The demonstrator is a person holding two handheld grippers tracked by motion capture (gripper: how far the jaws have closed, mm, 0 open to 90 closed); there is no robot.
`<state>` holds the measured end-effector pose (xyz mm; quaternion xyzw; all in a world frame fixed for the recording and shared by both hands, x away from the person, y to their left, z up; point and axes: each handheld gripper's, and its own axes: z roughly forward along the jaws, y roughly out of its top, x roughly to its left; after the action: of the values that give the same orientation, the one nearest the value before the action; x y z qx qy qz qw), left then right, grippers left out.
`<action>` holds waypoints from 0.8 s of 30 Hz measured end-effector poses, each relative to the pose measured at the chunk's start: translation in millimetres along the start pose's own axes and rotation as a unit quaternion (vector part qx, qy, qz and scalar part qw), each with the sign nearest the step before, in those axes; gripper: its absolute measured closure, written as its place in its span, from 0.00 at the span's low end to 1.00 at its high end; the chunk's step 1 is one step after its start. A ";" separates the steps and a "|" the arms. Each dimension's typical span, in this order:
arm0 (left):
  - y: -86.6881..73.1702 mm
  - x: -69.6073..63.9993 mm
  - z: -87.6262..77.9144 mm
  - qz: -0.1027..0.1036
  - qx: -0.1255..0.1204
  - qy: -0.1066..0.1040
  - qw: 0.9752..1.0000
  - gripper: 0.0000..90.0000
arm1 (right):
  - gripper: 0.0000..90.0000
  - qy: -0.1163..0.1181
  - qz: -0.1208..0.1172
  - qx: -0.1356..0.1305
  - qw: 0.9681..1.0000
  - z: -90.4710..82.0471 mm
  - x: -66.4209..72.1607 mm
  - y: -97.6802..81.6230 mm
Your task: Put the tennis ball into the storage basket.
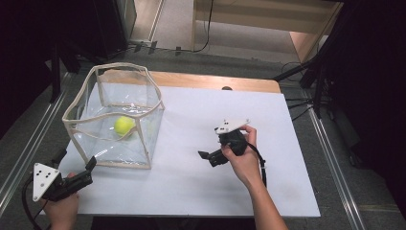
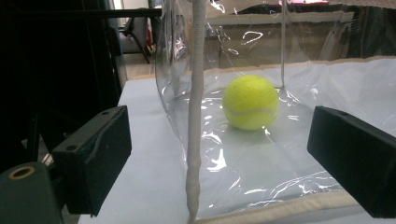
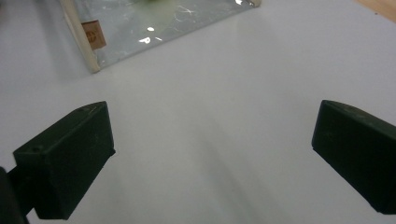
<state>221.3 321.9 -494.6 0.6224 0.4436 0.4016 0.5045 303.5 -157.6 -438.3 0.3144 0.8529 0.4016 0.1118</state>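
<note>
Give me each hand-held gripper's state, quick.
Left hand-held gripper: open, holding nothing, aimed at the clear bag.
Right hand-held gripper: open, holding nothing, over the table.

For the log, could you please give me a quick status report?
Left gripper and right gripper open, empty. Tennis ball inside clear bag. Bag wall between left gripper and ball.

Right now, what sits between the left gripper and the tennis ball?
The clear bag's near wall and white corner seam stand between the left gripper and tennis ball, per the left gripper view.
</note>
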 end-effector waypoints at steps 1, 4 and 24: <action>0.0 0.0 0.0 0.001 0.001 0.000 1.000 0.08 | 0.00 -0.001 0.001 -0.001 1.000 -0.5 -1.0 -3.3; 0.0 -0.4 0.0 0.000 0.001 0.000 1.000 0.08 | 0.00 -0.005 0.009 -0.002 1.000 -2.8 -3.3 -13.3; -0.4 -0.9 0.3 0.007 0.000 0.000 1.000 0.08 | 0.00 -0.036 0.046 -0.025 0.998 -28.3 -17.4 -71.2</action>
<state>221.2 321.1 -495.1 0.6252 0.4393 0.4049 0.5022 272.7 -220.1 -474.7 0.3645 0.8229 0.4157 0.1314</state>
